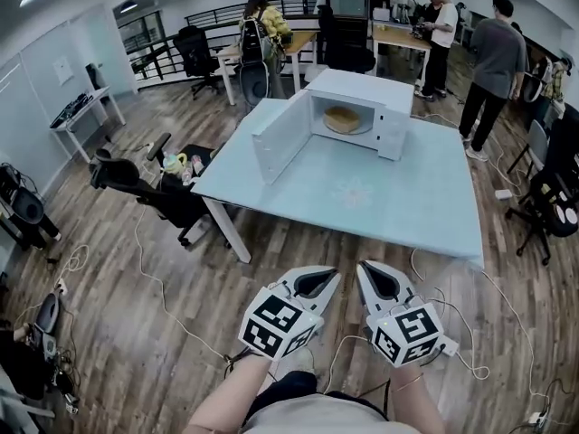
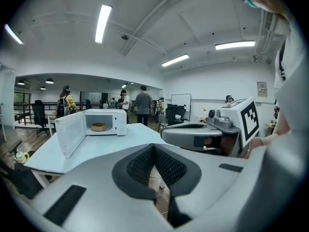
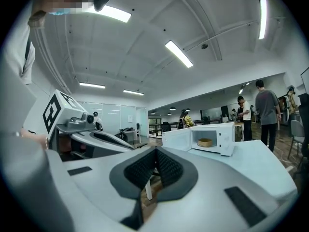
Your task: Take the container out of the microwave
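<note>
A white microwave (image 1: 348, 116) stands at the far side of a pale blue table (image 1: 398, 206), its door (image 1: 282, 136) swung wide open to the left. Inside sits a round tan container (image 1: 342, 118), which also shows in the left gripper view (image 2: 98, 126) and the right gripper view (image 3: 204, 142). Both grippers hang side by side over the floor, short of the table's near edge. The left gripper (image 1: 334, 275) is shut and holds nothing. The right gripper (image 1: 362, 266) is shut too, with nothing in it. Both are far from the microwave.
Cables trail over the wooden floor (image 1: 163, 287) near the table's legs. A black office chair (image 1: 145, 183) loaded with things stands at the table's left edge. Several people stand at the back and right, one (image 1: 493, 61) near the table's far right corner.
</note>
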Available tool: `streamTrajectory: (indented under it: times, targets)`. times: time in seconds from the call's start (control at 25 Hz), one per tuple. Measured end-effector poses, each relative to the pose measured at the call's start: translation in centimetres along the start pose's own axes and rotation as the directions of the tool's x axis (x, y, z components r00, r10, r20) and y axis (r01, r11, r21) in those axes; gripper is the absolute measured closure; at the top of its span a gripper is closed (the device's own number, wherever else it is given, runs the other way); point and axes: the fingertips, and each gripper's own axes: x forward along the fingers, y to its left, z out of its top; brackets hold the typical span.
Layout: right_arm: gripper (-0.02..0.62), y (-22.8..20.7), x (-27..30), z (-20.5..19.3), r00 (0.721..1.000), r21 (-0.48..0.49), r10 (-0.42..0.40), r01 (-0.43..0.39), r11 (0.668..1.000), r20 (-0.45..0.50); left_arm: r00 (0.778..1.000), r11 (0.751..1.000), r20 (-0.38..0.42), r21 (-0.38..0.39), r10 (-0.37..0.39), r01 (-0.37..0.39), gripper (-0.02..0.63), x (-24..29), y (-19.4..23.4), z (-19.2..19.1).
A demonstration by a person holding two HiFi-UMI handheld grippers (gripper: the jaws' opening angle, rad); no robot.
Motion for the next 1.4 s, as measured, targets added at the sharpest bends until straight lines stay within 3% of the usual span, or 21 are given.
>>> streamTrajectory:
  times: [0.28,0.48,0.76,0.96,1.4]
  targets:
    - [0.586,-3.0,7.7,1.6,0.996,0.023,-0.081,0.081,0.996,0.023,0.999,0.998,0.035,0.05,-0.036,0.035,0.597,1.7,8.0,3.0]
    - [0.586,-3.5,10.1,2.0,0.996,0.008,-0.088,0.088,0.996,0.02,0.997,0.998,0.054,0.024,-0.057,0.056,0.597,3.1,10.4,3.2]
    - [0.586,-5.2,14.0,2.5,0.999,0.01,-0.036,0.036,0.999,0.021,0.997,0.998,0.039,-0.01,-0.067,0.068,0.597,7.3,13.1,3.3]
    - [0.586,-9.2,17.9,3.1,1.0,0.008,-0.004,0.004,1.0,0.016,0.998,0.997,0.049,-0.062,-0.04,0.043,0.597,11.2,15.9,4.2]
    - [0.586,-21.0,24.8,4.6,1.0,-0.013,0.022,-0.022,1.0,-0.001,0.999,0.997,0.033,-0.073,-0.026,0.029,0.597,22.6,21.3,7.9]
